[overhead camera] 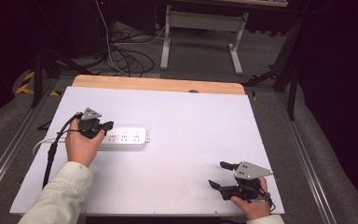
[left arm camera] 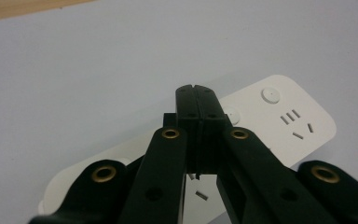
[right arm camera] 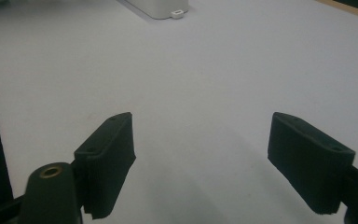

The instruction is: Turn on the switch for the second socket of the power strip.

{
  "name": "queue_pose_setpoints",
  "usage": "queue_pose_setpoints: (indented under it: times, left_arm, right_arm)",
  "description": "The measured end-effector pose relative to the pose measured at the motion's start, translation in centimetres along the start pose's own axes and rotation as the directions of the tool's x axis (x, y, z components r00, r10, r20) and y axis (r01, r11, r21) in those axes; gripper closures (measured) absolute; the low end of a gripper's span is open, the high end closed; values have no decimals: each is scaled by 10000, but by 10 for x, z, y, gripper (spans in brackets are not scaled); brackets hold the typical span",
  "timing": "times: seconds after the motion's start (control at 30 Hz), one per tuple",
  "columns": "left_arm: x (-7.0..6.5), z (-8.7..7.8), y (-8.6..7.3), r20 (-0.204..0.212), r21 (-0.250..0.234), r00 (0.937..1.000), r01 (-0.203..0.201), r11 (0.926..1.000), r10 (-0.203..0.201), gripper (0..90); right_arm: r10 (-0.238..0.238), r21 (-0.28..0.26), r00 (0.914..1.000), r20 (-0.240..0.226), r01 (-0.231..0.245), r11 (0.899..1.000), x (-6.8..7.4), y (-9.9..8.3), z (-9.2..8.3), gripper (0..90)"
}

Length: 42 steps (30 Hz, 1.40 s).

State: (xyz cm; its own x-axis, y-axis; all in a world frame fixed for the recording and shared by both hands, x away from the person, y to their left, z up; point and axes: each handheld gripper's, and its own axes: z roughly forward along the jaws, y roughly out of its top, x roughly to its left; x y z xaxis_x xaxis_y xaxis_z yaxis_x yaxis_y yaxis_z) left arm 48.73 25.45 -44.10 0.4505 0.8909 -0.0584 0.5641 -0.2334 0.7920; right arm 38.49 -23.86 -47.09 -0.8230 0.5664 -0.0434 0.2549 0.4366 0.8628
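Left gripper view looks along the left gripper (left arm camera: 197,93), whose two black jaws are pressed flat together with nothing between them. Their joined tips hang over the white power strip (left arm camera: 279,116), above its socket face, with round buttons and slotted outlets to their right; whether the tips touch the plastic I cannot tell. In the high view the same left gripper (overhead camera: 106,127) sits at the strip's left end, the left hand (overhead camera: 81,144) wrapped around it and a pale sleeve (overhead camera: 60,196) running back to the bottom edge. The power strip (overhead camera: 128,137) lies flat, lengthwise across the left part of the white table top (overhead camera: 191,121), its white cable (overhead camera: 44,141) leaving toward the left edge. Well apart, near the front right corner, the right gripper (overhead camera: 216,175) has its jaws spread wide over bare surface, nothing between them
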Motion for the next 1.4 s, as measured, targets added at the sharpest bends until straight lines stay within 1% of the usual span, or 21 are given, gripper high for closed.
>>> queue_pose_setpoints:
  times: [0.1, 0.23, 0.47, 0.57, 0.6, 0.63, 0.7, 0.73, 0.83, 0.87, 0.9, 0.93, 0.97, 1.0, 1.03, 1.07, 1.17, 1.2, 1.3, 1.37, 1.4]
  left_arm:
    - [-1, -5, 4, 72, -118, 10000, -19, 9999, 19, 899]
    - [-3, -10, 7, 5, -127, 9998, -211, 9997, 211, 898]
    - [-2, -11, 7, 15, -136, 9999, -145, 9998, 145, 898]
    - [-4, -14, 7, 60, -269, 9999, -131, 9996, 133, 895]
    - [-4, -16, 8, 73, -358, 9999, -144, 9993, 147, 861]
    - [-5, -17, 8, 96, -414, 9998, -156, 9990, 160, 799]
    - [-7, -21, 8, 217, -557, 9997, -113, 9984, 125, 764]
    - [-7, -23, 9, 278, -642, 9995, -129, 9979, 147, 764]
    - [-7, -31, 9, 381, -836, 9991, -166, 9964, 198, 703]
    - [-8, -34, 9, 441, -911, 9989, -144, 9957, 185, 662]
    - [-9, -37, 10, 538, -939, 9984, -115, 9955, 166, 662]
    - [-9, -40, 10, 631, -1000, 9978, -139, 9949, 202, 611]
    - [-10, -42, 10, 718, -1047, 9972, -109, 9944, 185, 611]
    - [-12, -45, 10, 748, -1095, 9970, -128, 9939, 211, 586]
    - [-13, -48, 10, 760, -1146, 9966, -241, 9931, 330, 525]
    - [-14, -51, 9, 803, -1207, 9960, -281, 9923, 380, 525]
    - [-20, -59, 8, 791, -1338, 9950, -496, 9898, 606, 433]
    - [-22, -61, 8, 877, -1356, 9940, -530, 9893, 652, 413]
    - [-29, -68, 6, 1174, -1414, 9893, -696, 9875, 866, 359]
    - [-33, -74, 5, 1252, -1542, 9861, -890, 9840, 1089, 338]
    - [-35, -77, 4, 1252, -1652, 9841, -1047, 9807, 1262, 327]
  right_arm:
    - [-21, 21, 10000, 2, 21, 10000, 0, 0, 0, 232]
    - [-37, 31, 10000, 1, 37, 10000, 0, 0, 0, 232]
    - [-52, 23, 10000, -1, 52, 10000, 0, 0, 0, 232]
    - [-44, 12, 10000, -9, 44, 10000, 0, 0, 0, 232]
    - [-45, 15, 10000, -7, 45, 10000, 0, 0, 0, 232]
    - [-51, 21, 10000, 0, 51, 10000, 0, 0, 0, 232]
    - [-49, 15, 10000, 15, 49, 10000, 0, 0, 0, 232]
    - [-49, 15, 10000, 15, 49, 10000, 0, 0, 0, 232]
    - [-58, 0, 10000, 16, 58, 10000, 0, 0, 0, 232]
    - [-51, -22, 10000, 7, 51, 10000, 1, 0, 0, 232]
    - [-51, -22, 10000, 7, 51, 10000, 1, 0, 0, 232]
    - [-54, -20, 10000, 9, 54, 10000, 1, 1, 0, 231]
    - [-54, -20, 10000, 9, 54, 10000, 1, 1, 0, 231]
    - [-55, -20, 10000, 8, 55, 10000, 1, 1, 0, 232]
    - [-61, -4, 10000, 23, 61, 10000, 1, 1, 0, 232]
    - [-61, -4, 10000, 23, 61, 10000, 1, 1, 0, 232]
    - [-68, -6, 10000, 28, 68, 10000, 1, 1, 0, 232]
    - [-77, 3, 10000, 23, 77, 10000, 1, 1, 0, 231]
    - [-84, 13, 10000, 32, 84, 10000, 1, 1, 0, 231]
    - [-76, 5, 10000, 27, 76, 10000, 1, 1, 0, 232]
    - [-72, -18, 10000, 17, 72, 10000, 1, 1, 0, 231]
